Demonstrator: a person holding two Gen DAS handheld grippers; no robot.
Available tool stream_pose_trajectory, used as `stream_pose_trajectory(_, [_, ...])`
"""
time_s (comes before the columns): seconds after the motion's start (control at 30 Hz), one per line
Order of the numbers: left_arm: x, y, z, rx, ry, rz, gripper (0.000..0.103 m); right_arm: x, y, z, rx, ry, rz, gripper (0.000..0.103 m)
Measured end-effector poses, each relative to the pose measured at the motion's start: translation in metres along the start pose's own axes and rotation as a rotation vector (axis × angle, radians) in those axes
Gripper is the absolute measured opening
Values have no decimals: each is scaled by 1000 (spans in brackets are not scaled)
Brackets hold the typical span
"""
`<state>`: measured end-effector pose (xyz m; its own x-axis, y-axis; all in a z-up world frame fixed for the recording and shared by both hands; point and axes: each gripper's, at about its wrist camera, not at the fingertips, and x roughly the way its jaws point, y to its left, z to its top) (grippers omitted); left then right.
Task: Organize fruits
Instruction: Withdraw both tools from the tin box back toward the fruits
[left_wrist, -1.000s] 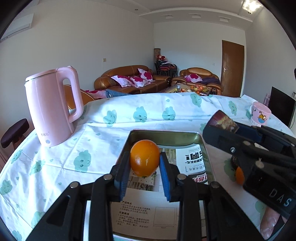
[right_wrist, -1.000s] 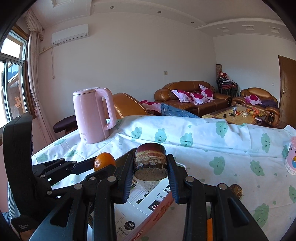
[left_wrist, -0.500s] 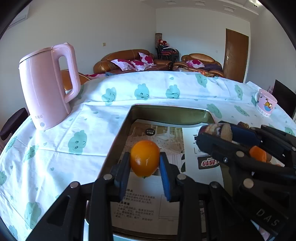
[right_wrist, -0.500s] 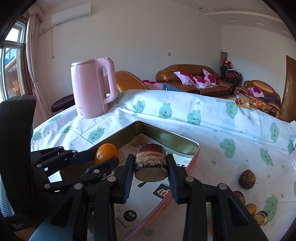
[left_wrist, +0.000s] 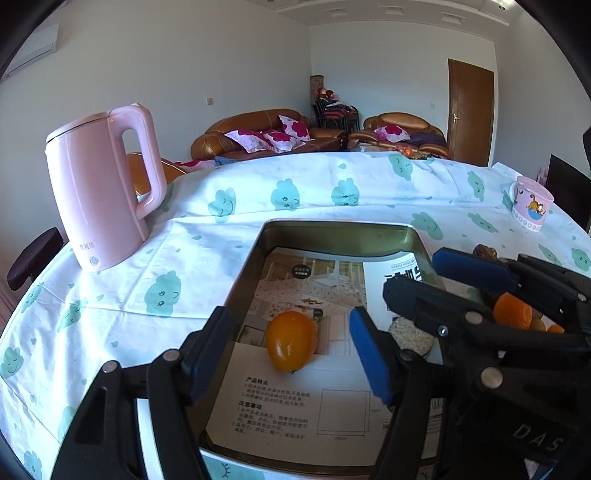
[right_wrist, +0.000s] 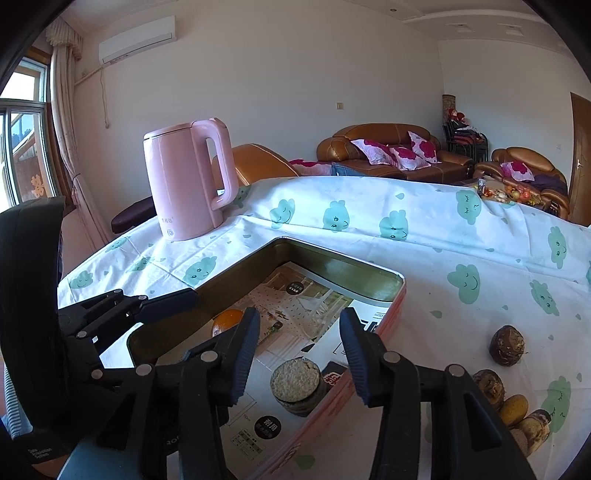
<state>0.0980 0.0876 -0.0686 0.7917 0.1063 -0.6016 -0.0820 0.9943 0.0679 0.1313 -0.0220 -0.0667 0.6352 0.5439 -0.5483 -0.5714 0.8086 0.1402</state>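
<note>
Orange fruit (left_wrist: 291, 340) is lying on the printed paper lining inside the tin tray (left_wrist: 334, 232), between the pads of the left gripper (left_wrist: 291, 354) and touching neither. The left gripper is standing open, its jaws having just been opening; one second ago it was clamping this orange above the tray. Beside it, the round brown item with a grainy pale top (right_wrist: 295, 380) is sitting on the lining near the tray's pink side wall, between the pads of the right gripper (right_wrist: 297, 363), which is likewise open and clear of it, its jaws also having just been opening; earlier it was gripping this item.

Lettering "DAS" is showing on the right gripper's body in the left wrist view. Printed text on the paper lining is appearing as Chinese characters, too small to read reliably. A small label on the pink kettle (right_wrist: 188, 181) is not legible.

Several brown and yellow fruits (right_wrist: 506, 345) are resting on the cloth-covered bench (right_wrist: 480, 251) outside the tray. A pink mug (left_wrist: 530, 206) is standing at the far right.
</note>
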Motion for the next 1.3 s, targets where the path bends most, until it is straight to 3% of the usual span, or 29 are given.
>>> stream_pose_trajectory(0.3, [-20,6,-5,-45,-86,-6,80,-26,1,-1,-7,-43,-31,62])
stream_pose_trajectory(0.4, [-27,6,-8,-72,-101,-26,80,-47,-1,-6,-36,-63,-66,68])
stream_pose_trajectory(0.63, [-43,-19,-16,-59,-107,-80,80,-106,-23,-29,-61,-86,-166,70])
stream_pose_trajectory(0.77, [-52,-39,-20,-32,-110,-120,88,-136,-48,-53,-35,-71,-252,73])
stream_pose_trajectory(0.93, [-54,-64,-23,14,-94,-154,89,-156,-75,-82,9,-22,-326,75])
stream_pose_trajectory(1.3, [-51,-91,-25,57,-58,-186,89,-140,-90,-104,30,83,-290,75])
